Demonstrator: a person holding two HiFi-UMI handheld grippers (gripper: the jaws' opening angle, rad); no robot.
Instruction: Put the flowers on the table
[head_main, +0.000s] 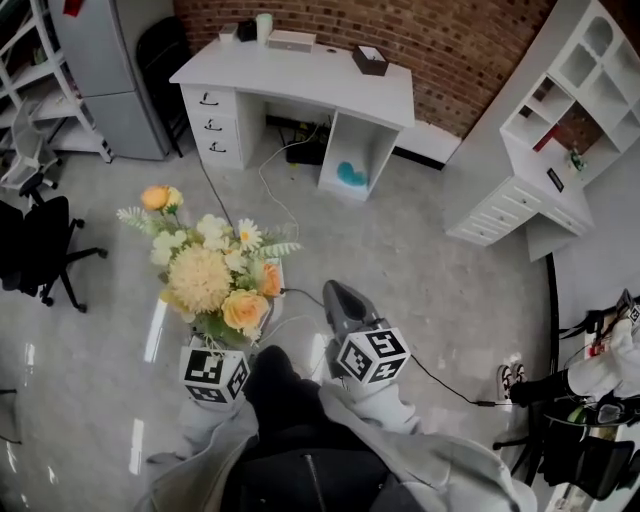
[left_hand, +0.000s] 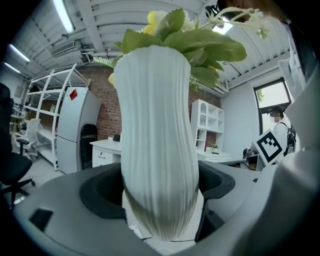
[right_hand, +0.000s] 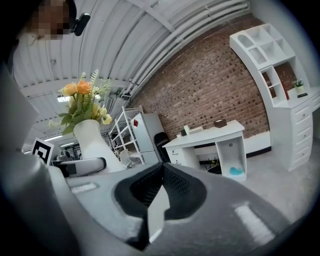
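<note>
Your left gripper (left_hand: 160, 196) is clamping the lower body of a white ribbed vase (left_hand: 156, 130), with one jaw bearing on each side. Your right gripper (right_hand: 159, 197), sitting at three o'clock of the left one, is carrying nothing; its jaws are pressing together. The vase is hanging upright in the air above the floor, and the bouquet of flowers (head_main: 215, 272) is rising out of its mouth. The white desk (head_main: 300, 72), the likely destination, is lying well apart at twelve o'clock in the head view.

Handling, as a judgement: the vase is looking hard, smooth and breakable, probably ceramic, so it may start slipping if your squeeze slackens. The blooms are making the load top-heavy. The low hold on the body is appearing workable, but any tilt is risking a swing. The flowers are soft; you should be gripping the vase, never the stems.

Count: one vase, one bouquet, two grippers, one desk with three drawers, one black office chair (head_main: 45, 250) at nine o'clock.
</note>
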